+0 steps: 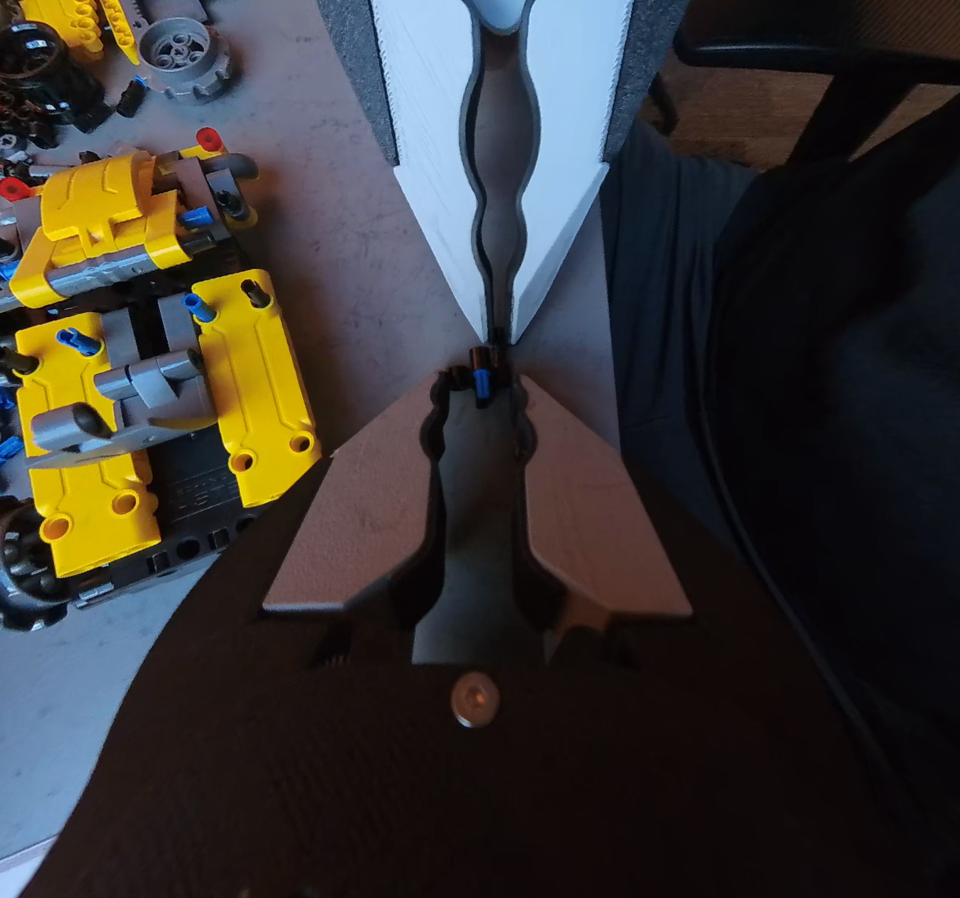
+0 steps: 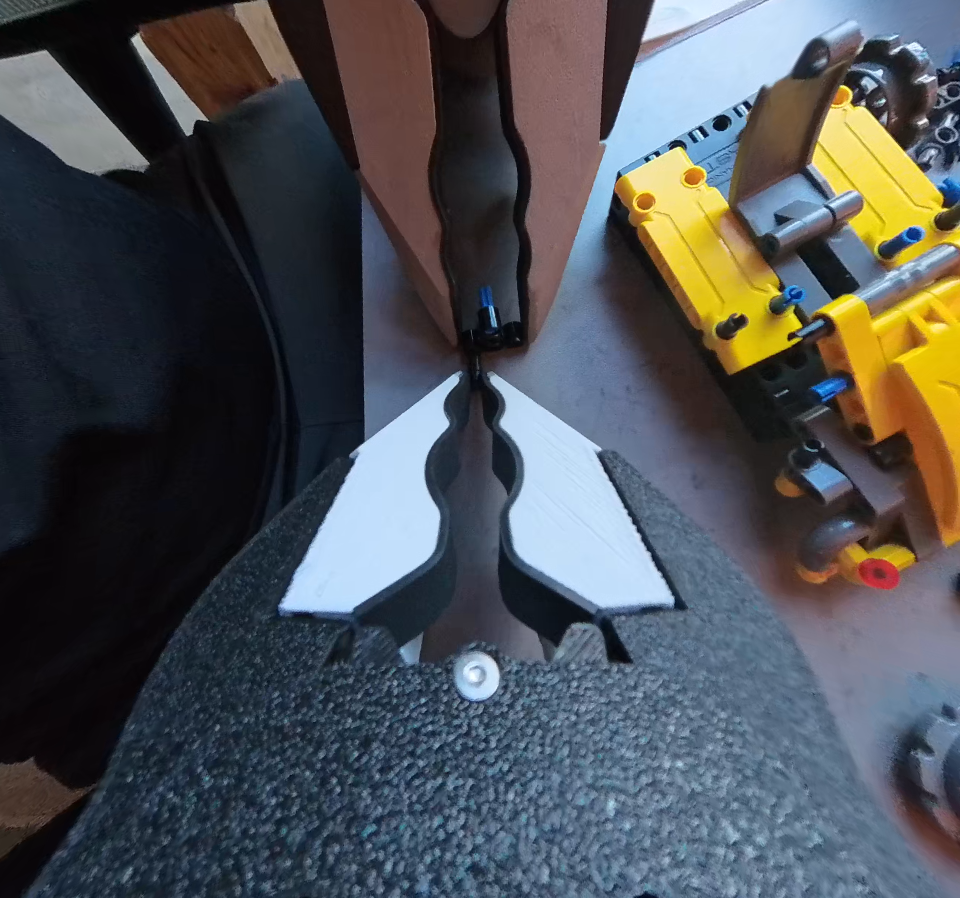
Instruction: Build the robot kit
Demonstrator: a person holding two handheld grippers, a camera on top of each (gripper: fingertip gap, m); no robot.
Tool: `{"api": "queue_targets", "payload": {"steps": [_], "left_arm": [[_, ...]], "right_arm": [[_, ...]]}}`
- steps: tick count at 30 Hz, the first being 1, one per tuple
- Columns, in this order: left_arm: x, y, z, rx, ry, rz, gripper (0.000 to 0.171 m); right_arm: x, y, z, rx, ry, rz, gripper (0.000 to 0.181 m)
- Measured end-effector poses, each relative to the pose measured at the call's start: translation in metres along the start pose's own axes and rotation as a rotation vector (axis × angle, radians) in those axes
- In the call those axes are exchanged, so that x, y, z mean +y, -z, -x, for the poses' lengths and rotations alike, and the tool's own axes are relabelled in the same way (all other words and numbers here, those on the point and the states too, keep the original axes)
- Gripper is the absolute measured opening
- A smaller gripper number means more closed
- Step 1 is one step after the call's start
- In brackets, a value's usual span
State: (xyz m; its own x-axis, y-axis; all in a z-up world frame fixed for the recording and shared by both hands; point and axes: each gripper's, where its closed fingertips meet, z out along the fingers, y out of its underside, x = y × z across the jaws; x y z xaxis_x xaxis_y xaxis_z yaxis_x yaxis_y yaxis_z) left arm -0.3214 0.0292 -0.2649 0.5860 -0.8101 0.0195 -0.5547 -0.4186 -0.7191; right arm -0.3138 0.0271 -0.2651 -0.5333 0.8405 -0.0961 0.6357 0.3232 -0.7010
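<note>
My left gripper (image 1: 485, 379), with brown fingers, is shut on a small black connector with a blue pin (image 1: 482, 377) at its tips. My right gripper (image 2: 474, 379), with white fingers, faces it tip to tip and is shut on a thin black pin (image 2: 475, 372) that sticks out of the connector (image 2: 488, 330). Both meet just above the grey table's (image 1: 337, 198) near edge. The right gripper also shows in the left wrist view (image 1: 500, 339), and the left gripper in the right wrist view (image 2: 491, 342).
A yellow, black and grey brick-built vehicle (image 1: 156, 405) lies on the table beside the grippers; it also shows in the right wrist view (image 2: 779, 275). A grey wheel hub (image 1: 184, 55) and black tyres (image 1: 31, 57) lie behind it. A person's dark clothing (image 2: 104, 353) is past the table edge. The grey wheel hub (image 1: 184, 55) is about 20 cm from both grippers' fingertips.
</note>
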Motion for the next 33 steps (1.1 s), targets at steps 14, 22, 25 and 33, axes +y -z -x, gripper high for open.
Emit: {"api": "queue_targets", "payload": {"steps": [14, 22, 25, 33], "left_arm": [[0.0002, -0.0001, -0.0011, 0.019, -0.001, -0.001, 0.020], [0.0003, -0.0001, -0.0011, 0.014, -0.004, -0.001, 0.021], [0.0002, 0.0000, -0.0010, 0.006, 0.003, -0.001, 0.021], [-0.0004, -0.0004, -0.0002, -0.031, 0.045, 0.003, 0.020]], "right_arm": [[-0.0004, -0.0008, 0.0016, -0.027, 0.051, 0.004, 0.002], [-0.0008, -0.0011, 0.0008, -0.072, 0.016, 0.018, 0.002], [-0.0004, -0.0008, 0.0011, -0.093, -0.037, 0.034, 0.002], [0.0005, 0.0010, 0.0018, -0.114, -0.110, 0.202, 0.002]]}}
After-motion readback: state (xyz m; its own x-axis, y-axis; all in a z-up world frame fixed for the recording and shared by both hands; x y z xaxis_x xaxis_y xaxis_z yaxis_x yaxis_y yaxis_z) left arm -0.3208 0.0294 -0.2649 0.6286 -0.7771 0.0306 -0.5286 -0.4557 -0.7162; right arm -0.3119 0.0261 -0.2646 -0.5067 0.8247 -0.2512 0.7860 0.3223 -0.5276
